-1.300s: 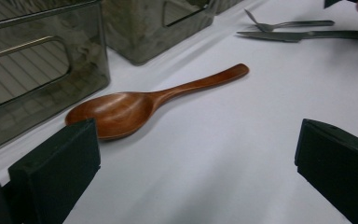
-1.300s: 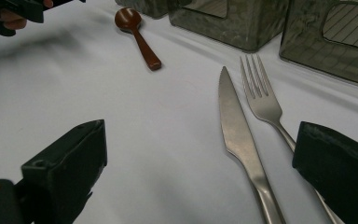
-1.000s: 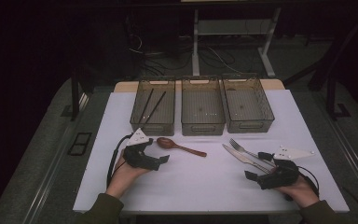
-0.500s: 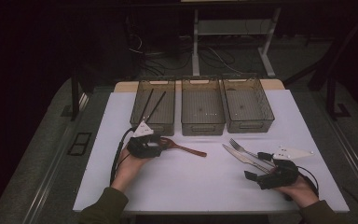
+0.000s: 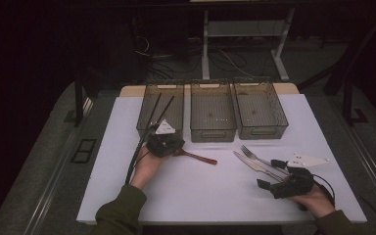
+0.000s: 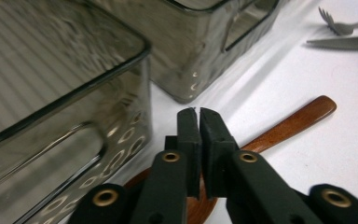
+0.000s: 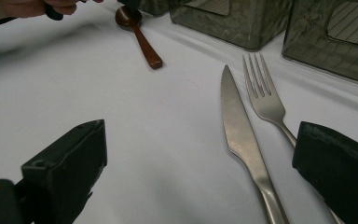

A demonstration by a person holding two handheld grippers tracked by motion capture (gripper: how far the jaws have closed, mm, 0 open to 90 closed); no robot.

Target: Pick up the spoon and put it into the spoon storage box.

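A wooden spoon lies on the white mat, its handle pointing right. My left gripper is over the spoon's bowl, just in front of the left bin. Its jaws have just been closing. Now only a thin slit is left between them, and brown wood shows at the slit's lower end. My right gripper rests open near the front right. A steel knife and fork lie between its wide-apart jaws without touching them.
Three clear grey bins stand in a row at the back: the left one holds two chopsticks, the middle bin and right bin look empty. Bare white mat lies between my hands.
My left gripper moved forward and right from the mat's left side to the spoon's bowl, and its jaws went from wide open to shut. The right hand stayed put.
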